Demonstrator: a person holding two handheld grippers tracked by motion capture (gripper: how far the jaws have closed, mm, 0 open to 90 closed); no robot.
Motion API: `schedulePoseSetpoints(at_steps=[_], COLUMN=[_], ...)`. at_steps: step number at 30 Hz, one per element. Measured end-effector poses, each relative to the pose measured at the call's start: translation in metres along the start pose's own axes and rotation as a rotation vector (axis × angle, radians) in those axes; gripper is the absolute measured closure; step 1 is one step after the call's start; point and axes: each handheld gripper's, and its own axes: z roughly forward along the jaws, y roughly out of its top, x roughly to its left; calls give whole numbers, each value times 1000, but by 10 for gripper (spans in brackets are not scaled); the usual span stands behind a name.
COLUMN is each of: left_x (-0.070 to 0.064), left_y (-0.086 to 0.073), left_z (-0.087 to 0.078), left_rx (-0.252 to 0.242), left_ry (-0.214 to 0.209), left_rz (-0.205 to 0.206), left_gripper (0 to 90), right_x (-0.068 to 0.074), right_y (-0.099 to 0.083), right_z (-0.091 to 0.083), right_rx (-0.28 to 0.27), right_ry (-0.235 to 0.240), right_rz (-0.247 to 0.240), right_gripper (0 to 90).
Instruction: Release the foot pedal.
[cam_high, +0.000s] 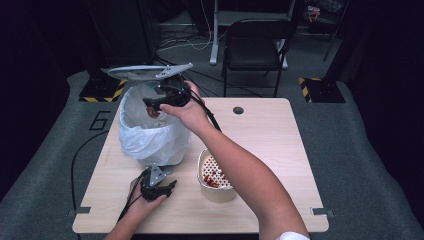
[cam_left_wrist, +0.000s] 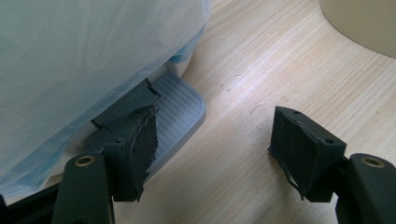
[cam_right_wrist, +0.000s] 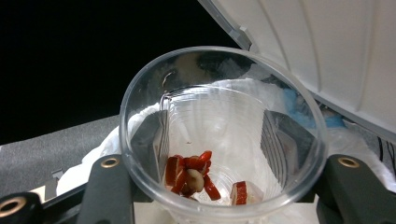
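Here the right gripper (cam_right_wrist: 219, 140) is clamping a clear cup (cam_right_wrist: 223, 135), one jaw pressing each side of its wall. In the right gripper view the cup's mouth is facing the camera, so its long axis is running along the jaws, away from the hand; red pieces (cam_right_wrist: 191, 175) and a pale bit are lying against its lower wall near the bottom. Beyond the cup that view is showing the bin's raised lid (cam_right_wrist: 336, 51) and the white liner below. The high view is placing all this: the right gripper (cam_high: 152, 104) is hanging over the open mouth of the bin (cam_high: 150, 127), under the lid (cam_high: 147, 72), and the cup there is too small to read, a reddish spot beside the jaws being all that is telling.

The left gripper (cam_left_wrist: 215, 144) is standing wide open, holding nothing, with bare table (cam_left_wrist: 261, 79) between the jaws. Its own view is showing the bin's grey pedal (cam_left_wrist: 180, 109) just behind one jaw and the liner (cam_left_wrist: 84, 60) bulging above. From above, the left gripper (cam_high: 157, 187) is resting at the bin's foot, with a perforated bowl (cam_high: 215, 175) holding more red pieces just beside the bin.
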Motion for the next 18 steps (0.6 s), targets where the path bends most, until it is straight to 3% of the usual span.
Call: schedulePoseSetpoints(at_steps=[8,10,13,14,15,16,18], left_x=[0,0,0,0,-1,0,-1], left_y=[0,0,0,0,-1,0,0], left_z=[0,0,0,0,2,0,0], left_rx=[-1,-1,-2,-1,-19,-3,-4], left_ry=[-1,-1,-1,0,12,-12,-8], left_rz=[-1,-4,-3,-3,-10,-8,0], left_gripper=[317,318,318,317,317,316,314], right_x=[0,2,3,4,4,3,3], right_y=[-3,-6,-8,-10,-11,-11,-12], right_z=[13,18,22,23,23,23,22], right_rx=[-3,-8,1,-14,-17,-23,-15], right_ry=[-34,-55,-77,-96,-97,-104,-109], right_rz=[39,54,54,59,61,65,71], right_gripper=[358,279,242,185,164,149,148])
